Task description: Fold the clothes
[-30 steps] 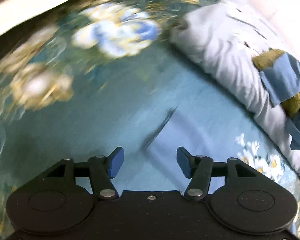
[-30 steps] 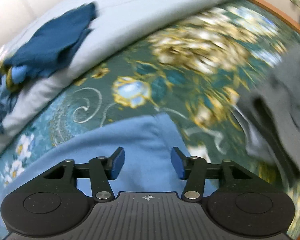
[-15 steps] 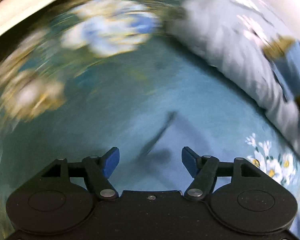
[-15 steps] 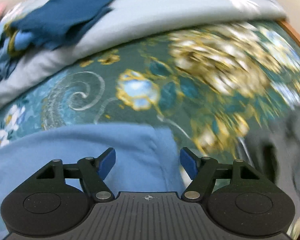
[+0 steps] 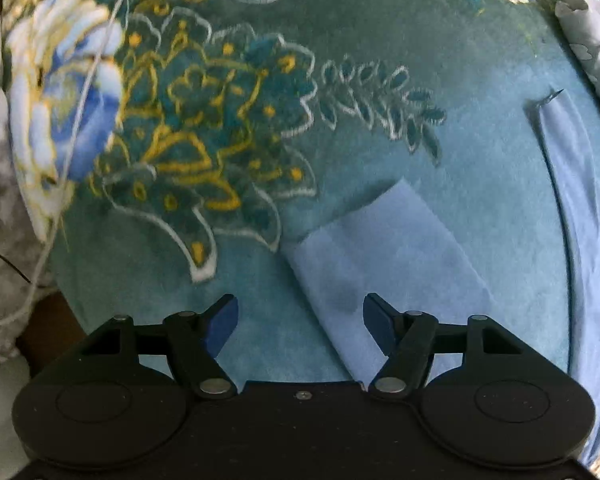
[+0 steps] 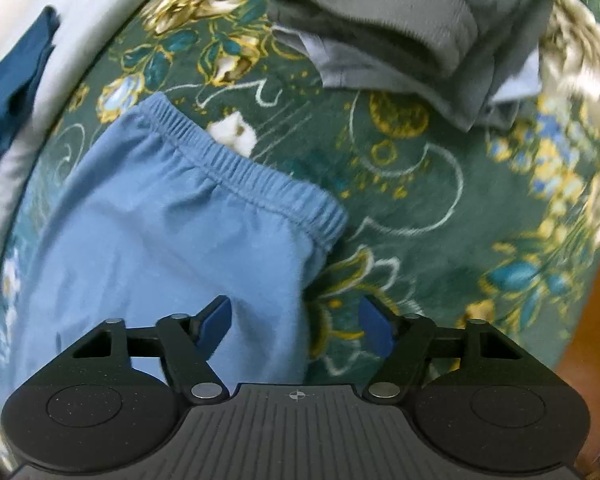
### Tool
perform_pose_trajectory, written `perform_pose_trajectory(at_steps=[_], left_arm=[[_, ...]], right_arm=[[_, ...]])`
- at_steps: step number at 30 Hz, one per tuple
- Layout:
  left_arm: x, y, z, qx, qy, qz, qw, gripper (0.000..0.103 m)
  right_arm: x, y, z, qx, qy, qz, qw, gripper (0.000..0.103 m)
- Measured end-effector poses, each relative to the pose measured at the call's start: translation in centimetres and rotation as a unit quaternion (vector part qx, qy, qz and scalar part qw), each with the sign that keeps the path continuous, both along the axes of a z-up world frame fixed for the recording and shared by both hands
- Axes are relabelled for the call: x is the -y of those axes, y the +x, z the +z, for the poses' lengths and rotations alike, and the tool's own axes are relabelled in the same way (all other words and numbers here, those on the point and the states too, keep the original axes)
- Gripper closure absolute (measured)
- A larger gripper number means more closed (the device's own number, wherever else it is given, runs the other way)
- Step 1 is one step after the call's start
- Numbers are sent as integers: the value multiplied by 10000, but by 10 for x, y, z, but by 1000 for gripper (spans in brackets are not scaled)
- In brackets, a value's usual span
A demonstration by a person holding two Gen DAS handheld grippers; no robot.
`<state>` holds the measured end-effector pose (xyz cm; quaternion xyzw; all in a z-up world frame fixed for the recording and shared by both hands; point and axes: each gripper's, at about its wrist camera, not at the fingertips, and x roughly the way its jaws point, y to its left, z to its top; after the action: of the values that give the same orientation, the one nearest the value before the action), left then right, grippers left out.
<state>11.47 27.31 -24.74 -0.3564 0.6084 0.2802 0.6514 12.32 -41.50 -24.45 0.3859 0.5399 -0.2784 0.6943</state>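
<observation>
So the person is working over a teal plush blanket with gold and white flower patterns point(image 5: 228, 128), and there's a pair of light blue cotton pants with a gathered elastic waistband point(image 6: 172, 224) lying flat on it. The left gripper point(image 5: 300, 322) is pointing straight down at the pants' leg end point(image 5: 384, 240), with its blue pads point(image 5: 222, 322) standing wide apart and the hem corner lying under the gap, nothing pinched. Its jaws have just been opening a bit. The right gripper point(image 6: 296, 320) is hanging over the waistband end, and the side edge of the pants is running right down between its blue pads point(image 6: 216, 320); those jaws have just been closing in some but they're sitting apart and not pressing on the fabric as far as I can tell. Up beyond the waistband a stack of folded grey clothes point(image 6: 400, 20) is sitting on the blanket, well apart from the pants. Off to the left in the right wrist view a dark blue garment point(image 6: 12, 92) is lying on a pale grey quilt point(image 6: 88, 28).
</observation>
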Motion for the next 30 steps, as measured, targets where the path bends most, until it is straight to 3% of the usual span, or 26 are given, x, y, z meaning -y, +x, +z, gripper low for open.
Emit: perform_pose_trajectory(at_steps=[6, 10, 13, 15, 20, 23, 26, 30], left_arm=[[14, -1, -5, 336, 21, -153, 9993, 37], [15, -2, -3, 683, -159, -39, 9975, 47], [16, -2, -5, 725, -221, -33, 9971, 61], [16, -5, -6, 679, -196, 173, 9973, 103], [15, 2, 16, 868, -125, 270, 9958, 103], [8, 20, 39, 1204, -247, 446, 9914, 103], [5, 60, 61, 1669, -426, 476, 9839, 103], [13, 143, 65, 1891, -457, 129, 9808, 103]], right_arm=[[-6, -2, -11, 99, 261, -73, 9996, 74], [-9, 0, -8, 256, 300, -30, 9992, 89], [-10, 2, -5, 364, 335, -21, 9988, 96], [-10, 1, -1, 455, 360, -35, 9983, 98], [-4, -3, 19, 945, 498, -252, 9940, 99], [-1, 7, 37, 1260, 500, -146, 9907, 99], [6, 30, 53, 1665, 579, -164, 9842, 99], [16, 86, 57, 1735, 507, -41, 9835, 99]])
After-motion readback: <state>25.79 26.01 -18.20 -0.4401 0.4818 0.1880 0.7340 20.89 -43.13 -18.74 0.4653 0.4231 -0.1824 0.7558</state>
